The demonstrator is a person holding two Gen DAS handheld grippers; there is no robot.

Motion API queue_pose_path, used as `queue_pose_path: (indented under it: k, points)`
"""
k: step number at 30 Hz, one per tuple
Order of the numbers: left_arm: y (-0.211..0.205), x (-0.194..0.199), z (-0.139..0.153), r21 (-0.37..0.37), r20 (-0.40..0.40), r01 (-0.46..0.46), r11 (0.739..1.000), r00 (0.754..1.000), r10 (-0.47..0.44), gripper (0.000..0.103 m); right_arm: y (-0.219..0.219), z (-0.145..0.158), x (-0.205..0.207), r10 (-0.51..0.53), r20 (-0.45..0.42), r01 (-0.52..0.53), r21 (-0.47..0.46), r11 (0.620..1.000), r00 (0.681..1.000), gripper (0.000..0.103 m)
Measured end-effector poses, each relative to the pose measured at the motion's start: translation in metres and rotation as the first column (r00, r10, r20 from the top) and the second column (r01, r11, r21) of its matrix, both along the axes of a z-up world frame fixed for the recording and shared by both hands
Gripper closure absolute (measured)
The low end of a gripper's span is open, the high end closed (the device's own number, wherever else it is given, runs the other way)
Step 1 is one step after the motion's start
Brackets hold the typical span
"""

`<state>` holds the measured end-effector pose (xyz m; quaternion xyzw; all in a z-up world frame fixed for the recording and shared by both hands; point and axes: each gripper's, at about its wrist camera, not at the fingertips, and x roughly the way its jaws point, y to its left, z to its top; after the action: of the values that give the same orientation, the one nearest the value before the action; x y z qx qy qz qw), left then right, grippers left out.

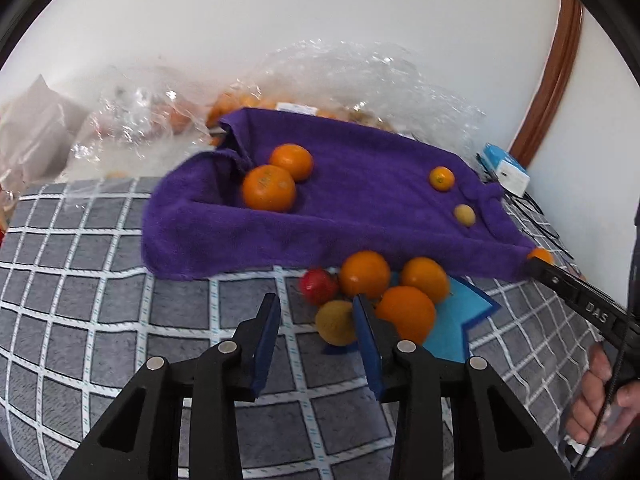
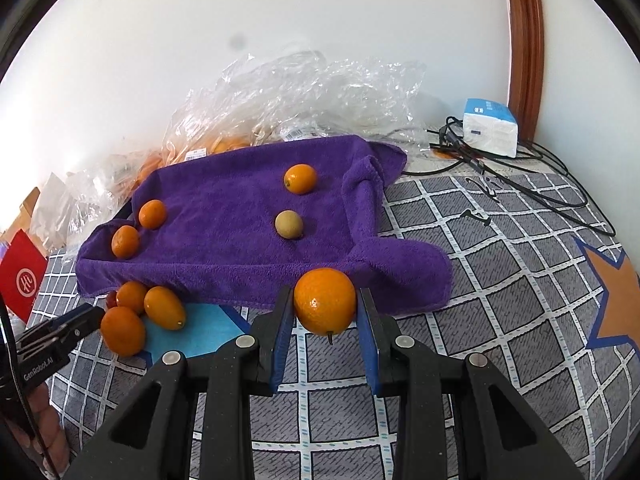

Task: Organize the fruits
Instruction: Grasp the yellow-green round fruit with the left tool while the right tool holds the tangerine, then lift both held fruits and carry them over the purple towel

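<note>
A purple towel (image 2: 224, 220) lies over a raised tray shape on the checked cloth. On it sit two oranges (image 1: 269, 188) at its left end, a small orange (image 2: 300, 178) and a yellow-brown fruit (image 2: 289, 224). My right gripper (image 2: 325, 312) is shut on an orange (image 2: 325, 300) and holds it at the towel's front edge; it also shows in the left wrist view (image 1: 540, 257). My left gripper (image 1: 316, 312) is open and empty, just in front of a pile of three oranges (image 1: 406, 312), a red fruit (image 1: 319, 286) and a yellow-brown fruit (image 1: 335, 322).
Crumpled clear plastic bags (image 2: 320, 92) with more oranges lie behind the towel by the wall. A blue-white tissue pack (image 2: 490, 128) and black cables (image 2: 520, 184) sit at back right. A red card (image 2: 20, 280) stands at left. A blue star patch (image 2: 200, 324) lies under the pile.
</note>
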<state>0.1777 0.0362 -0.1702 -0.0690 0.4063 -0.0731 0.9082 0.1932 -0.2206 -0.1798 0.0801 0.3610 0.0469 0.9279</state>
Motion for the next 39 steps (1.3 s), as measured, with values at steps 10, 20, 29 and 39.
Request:
queue_pose_path:
  k: [10, 20, 29, 39]
  points:
    - [-0.011, -0.001, -0.006, 0.057, -0.011, 0.018, 0.998, 1.0, -0.017, 0.076, 0.007, -0.004, 0.0, 0.021, -0.005, -0.021, -0.014, 1.0, 1.0, 0.072]
    - [0.009, 0.002, -0.008, 0.083, -0.039, -0.072, 0.994, 0.996, 0.075, 0.075, 0.021, -0.009, 0.0, 0.109, -0.029, -0.109, -0.015, 0.994, 0.994, 0.072]
    - [0.013, 0.002, -0.011, 0.048, -0.046, -0.087, 0.995, 0.995, 0.089, 0.076, 0.034, -0.021, 0.002, 0.146, -0.089, -0.15, -0.042, 0.988, 0.985, 0.072]
    - [0.038, -0.014, 0.022, -0.093, 0.125, -0.174, 0.98, 0.975, 0.185, 0.076, 0.023, 0.002, -0.011, 0.128, 0.042, -0.127, -0.021, 0.992, 0.991, 0.072]
